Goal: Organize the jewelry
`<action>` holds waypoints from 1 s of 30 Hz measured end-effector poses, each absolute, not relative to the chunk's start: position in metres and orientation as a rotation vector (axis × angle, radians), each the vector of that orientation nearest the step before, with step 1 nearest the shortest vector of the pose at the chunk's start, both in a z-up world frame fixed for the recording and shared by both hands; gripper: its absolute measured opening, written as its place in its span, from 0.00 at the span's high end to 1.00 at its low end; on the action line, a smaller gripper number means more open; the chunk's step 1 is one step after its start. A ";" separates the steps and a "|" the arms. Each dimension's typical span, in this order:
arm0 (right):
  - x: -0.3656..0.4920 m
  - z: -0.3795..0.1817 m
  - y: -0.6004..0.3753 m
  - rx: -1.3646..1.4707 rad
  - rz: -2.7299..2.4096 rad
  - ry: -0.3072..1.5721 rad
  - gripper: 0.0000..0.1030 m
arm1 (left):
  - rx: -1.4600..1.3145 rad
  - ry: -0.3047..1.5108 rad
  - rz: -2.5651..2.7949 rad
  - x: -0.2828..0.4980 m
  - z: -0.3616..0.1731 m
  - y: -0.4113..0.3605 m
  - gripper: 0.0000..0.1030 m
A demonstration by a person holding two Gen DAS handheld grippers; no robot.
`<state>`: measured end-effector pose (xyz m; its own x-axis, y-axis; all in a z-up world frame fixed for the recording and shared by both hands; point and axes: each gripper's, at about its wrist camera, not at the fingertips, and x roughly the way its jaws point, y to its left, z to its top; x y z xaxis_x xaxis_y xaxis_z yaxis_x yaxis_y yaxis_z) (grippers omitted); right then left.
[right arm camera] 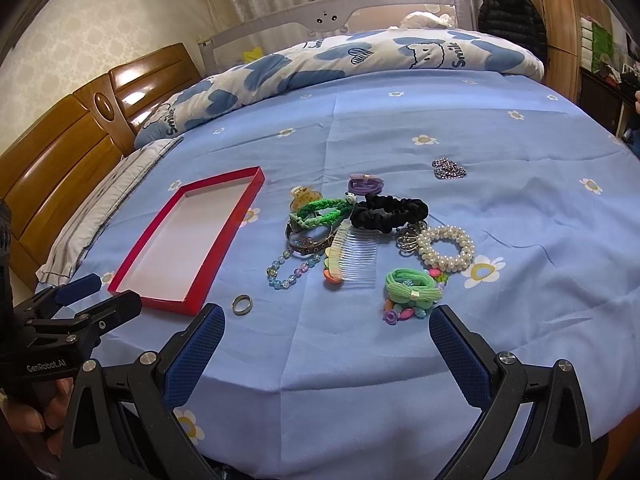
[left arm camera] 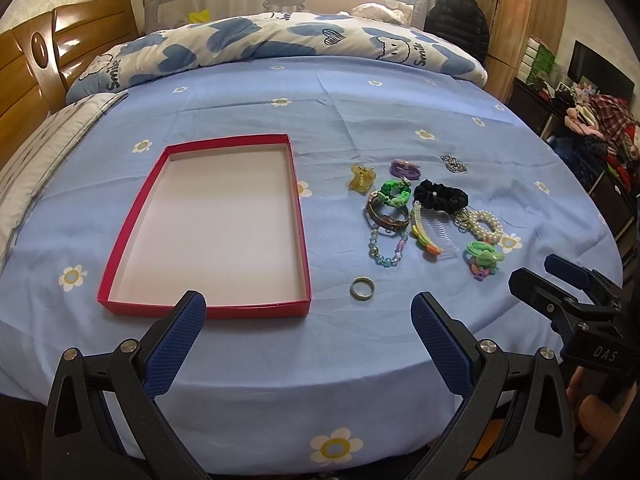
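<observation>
Metal ring (left arm camera: 362,288) between left gripper (left arm camera: 308,312) fingers

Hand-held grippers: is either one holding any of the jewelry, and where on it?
Nothing is held. The left hand-held gripper and the right hand-held gripper are both open above the bedsheet, short of the ring and the other pieces.

"Smile" on the quilt (left arm camera: 276,44); "DAS" and "GenRobot.AI" on the hand-held gripper (left arm camera: 568,280) bodies.

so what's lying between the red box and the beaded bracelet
Only the metal ring, alone on the blue sheet near the corner of the red box, below the beaded bracelet. The rest of that stretch is bare sheet; both wrist views show it.
</observation>
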<state>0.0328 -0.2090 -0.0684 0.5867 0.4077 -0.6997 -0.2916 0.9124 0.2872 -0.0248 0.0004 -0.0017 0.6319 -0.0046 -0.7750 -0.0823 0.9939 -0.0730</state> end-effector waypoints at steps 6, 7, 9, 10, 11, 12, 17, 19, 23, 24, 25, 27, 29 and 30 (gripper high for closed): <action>0.033 -0.068 -0.209 0.149 0.409 0.850 0.00 | -0.103 0.885 0.045 -0.024 -0.002 -0.001 0.00; 0.033 -0.067 -0.209 0.150 0.410 0.847 0.00 | -0.104 0.886 0.044 -0.024 -0.003 -0.001 0.00; 0.033 -0.067 -0.209 0.151 0.411 0.847 0.00 | -0.102 0.885 0.046 -0.024 -0.002 -0.002 0.00; 0.033 -0.067 -0.209 0.151 0.411 0.847 0.00 | -0.102 0.886 0.045 -0.024 -0.002 -0.002 0.00; 0.033 -0.067 -0.209 0.153 0.413 0.848 0.00 | -0.102 0.886 0.045 -0.024 -0.002 -0.002 0.00; 0.034 -0.067 -0.208 0.155 0.413 0.848 0.00 | -0.103 0.886 0.044 -0.024 -0.002 -0.002 0.00; 0.035 -0.067 -0.210 0.159 0.412 0.845 0.00 | -0.106 0.888 0.042 -0.023 -0.003 -0.002 0.00; 0.036 -0.067 -0.212 0.165 0.414 0.843 0.00 | -0.106 0.891 0.041 -0.022 -0.003 -0.002 0.00; 0.039 -0.067 -0.213 0.170 0.414 0.844 0.00 | -0.106 0.897 0.039 -0.016 -0.004 -0.003 0.00; 0.039 -0.068 -0.214 0.170 0.414 0.844 0.00 | -0.106 0.899 0.039 -0.015 -0.004 -0.004 0.00; 0.040 -0.068 -0.214 0.171 0.413 0.845 0.00 | -0.107 0.901 0.038 -0.014 -0.004 -0.003 0.00; 0.042 -0.069 -0.214 0.176 0.416 0.847 0.00 | -0.113 0.905 0.034 -0.011 -0.005 -0.002 0.00; 0.043 -0.070 -0.215 0.178 0.418 0.848 0.00 | -0.118 0.912 0.029 -0.008 -0.006 0.000 0.00; 0.045 -0.070 -0.216 0.178 0.418 0.848 0.00 | -0.124 0.916 0.025 -0.006 -0.007 0.001 0.00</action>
<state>0.0448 -0.2158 -0.0705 0.5860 0.4267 -0.6888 -0.2867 0.9043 0.3163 -0.0055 0.0009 -0.0066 0.6093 -0.0310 -0.7923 -0.0744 0.9926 -0.0960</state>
